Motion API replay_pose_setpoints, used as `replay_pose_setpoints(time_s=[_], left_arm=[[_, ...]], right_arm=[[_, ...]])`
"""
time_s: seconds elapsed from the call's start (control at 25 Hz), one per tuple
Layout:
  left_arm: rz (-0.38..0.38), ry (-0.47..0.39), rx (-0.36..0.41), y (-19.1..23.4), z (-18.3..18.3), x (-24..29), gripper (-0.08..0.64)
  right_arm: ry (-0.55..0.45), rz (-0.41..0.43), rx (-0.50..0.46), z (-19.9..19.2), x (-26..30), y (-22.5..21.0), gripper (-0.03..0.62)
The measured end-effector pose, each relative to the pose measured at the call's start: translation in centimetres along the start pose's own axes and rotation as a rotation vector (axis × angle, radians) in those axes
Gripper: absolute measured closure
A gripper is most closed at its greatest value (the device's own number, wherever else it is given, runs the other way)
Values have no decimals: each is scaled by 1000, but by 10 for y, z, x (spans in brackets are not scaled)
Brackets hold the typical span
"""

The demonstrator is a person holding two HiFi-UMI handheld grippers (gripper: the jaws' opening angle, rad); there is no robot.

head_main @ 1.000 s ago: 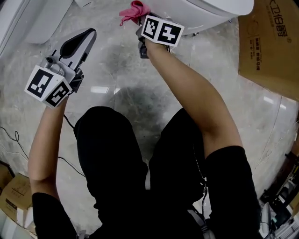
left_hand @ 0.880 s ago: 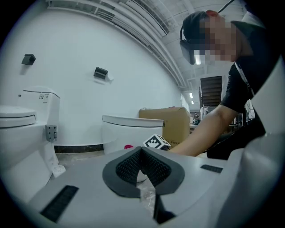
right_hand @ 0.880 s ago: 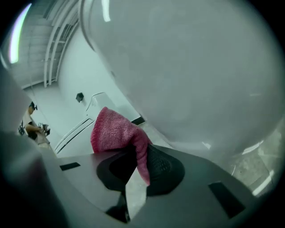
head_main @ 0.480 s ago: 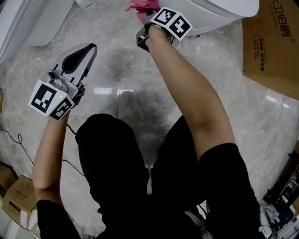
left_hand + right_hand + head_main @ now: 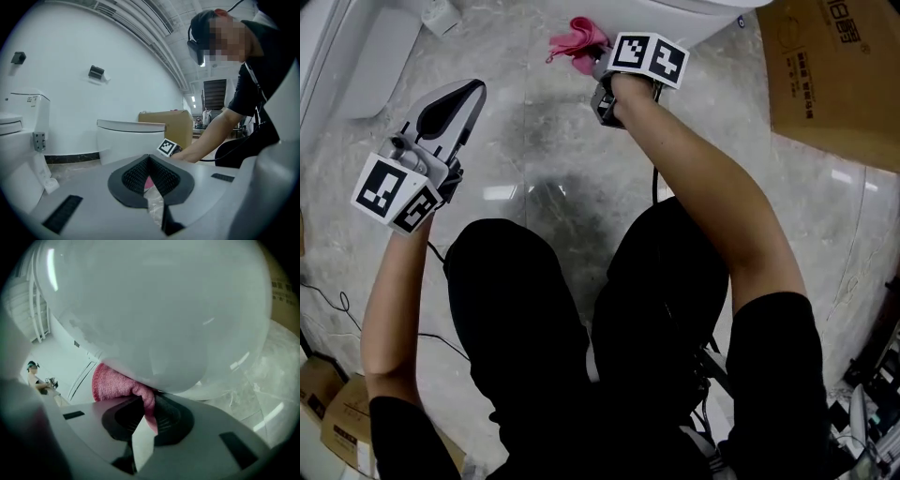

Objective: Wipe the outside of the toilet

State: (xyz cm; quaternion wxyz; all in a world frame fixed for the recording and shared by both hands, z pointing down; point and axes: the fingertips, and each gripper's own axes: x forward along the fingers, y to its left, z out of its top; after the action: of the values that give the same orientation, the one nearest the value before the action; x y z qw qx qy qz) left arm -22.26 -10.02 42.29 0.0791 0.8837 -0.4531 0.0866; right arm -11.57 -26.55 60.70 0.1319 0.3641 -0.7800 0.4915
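The right tongs (image 5: 149, 414) pinch a pink knitted cloth (image 5: 115, 383) against the far glossy white ceramic toilet bowl's (image 5: 154, 310) underside, apparently for wiping. The left tongs (image 5: 149, 174), closed and empty, idle at the left.

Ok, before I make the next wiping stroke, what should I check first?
1. Cloth clamped in the right gripper: ok.
2. Cloth pressed against the outside of the toilet: ok.
3. Left gripper shut, empty and off the toilet: ok.
4. Cardboard box standing apart from the cloth: ok.
5. Which parts of the toilet are clean: cannot tell.
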Motion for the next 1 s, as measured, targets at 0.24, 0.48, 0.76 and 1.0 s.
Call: replay_pose_setpoints(time_s=[0.24,0.48,0.76,1.0], left_arm=[[-33,-5,8,-5,-1,19,545],[-29,2,-16,-10,-16,35,545],[-8,60,0,-5,-32,32,545],[16,71,19,4,-24,23,545]], right_arm=[[47,4,-84,-1,-45,-32,525],[62,-35,-199,17,-81,-72,525],[-43,-169,-248,70,-113,-135,526],[-151,-255,-298,141,-125,-158,526]])
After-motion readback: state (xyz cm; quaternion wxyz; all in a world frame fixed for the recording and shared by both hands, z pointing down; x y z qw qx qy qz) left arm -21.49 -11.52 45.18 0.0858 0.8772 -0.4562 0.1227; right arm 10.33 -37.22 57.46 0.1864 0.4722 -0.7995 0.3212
